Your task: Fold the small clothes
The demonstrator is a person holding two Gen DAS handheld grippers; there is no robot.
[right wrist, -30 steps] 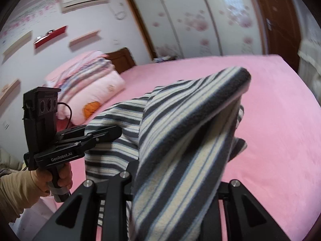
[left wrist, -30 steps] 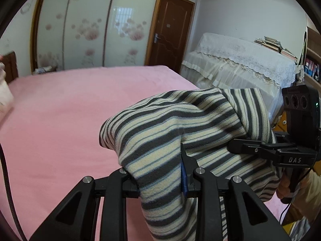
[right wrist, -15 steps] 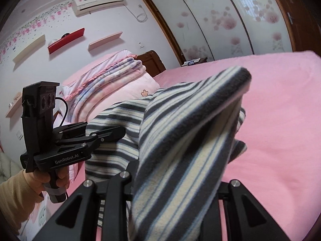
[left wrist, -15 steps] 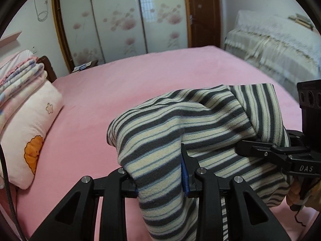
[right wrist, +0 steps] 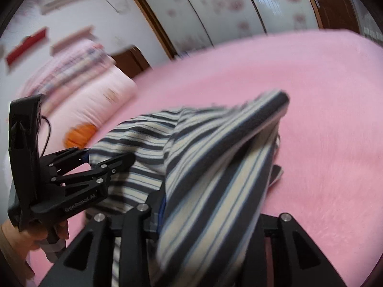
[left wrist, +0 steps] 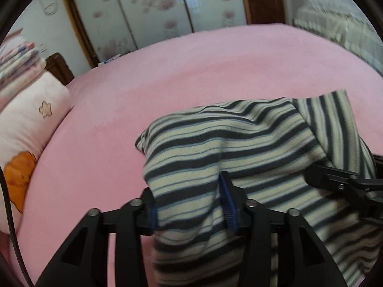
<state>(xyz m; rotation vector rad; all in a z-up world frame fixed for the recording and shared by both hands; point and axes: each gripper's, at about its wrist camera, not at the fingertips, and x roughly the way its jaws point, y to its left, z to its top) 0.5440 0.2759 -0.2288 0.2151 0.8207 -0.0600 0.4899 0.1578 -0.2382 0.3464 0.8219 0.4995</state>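
Observation:
A grey-and-cream striped fleece garment [left wrist: 239,138] hangs bunched over the pink bed [left wrist: 215,59], stretched between both grippers. In the left wrist view, my left gripper [left wrist: 189,205] has a fold of it between its blue pads. Its jaws are opening and the fold sits loosely in the wider gap. The right wrist view shows the garment [right wrist: 215,143] draped over my right gripper [right wrist: 215,186]. Those jaws are opening too, and the right fingertip [right wrist: 277,172] shows beside the cloth. Each gripper appears in the other's view: the left gripper [right wrist: 105,157] and the right gripper [left wrist: 335,184].
A pale pink pillow [left wrist: 26,119] with an orange print lies at the bed's left end, under a stack of folded blankets [left wrist: 16,59]. Sliding wardrobe doors [left wrist: 155,12] stand behind the bed. A person's hand [right wrist: 40,234] grips the left handle. Bare pink bedding [right wrist: 323,95] lies to the right.
Both grippers have swung left and dropped toward the bed, carrying the garment down with them. Their jaws have spread wider around the cloth.

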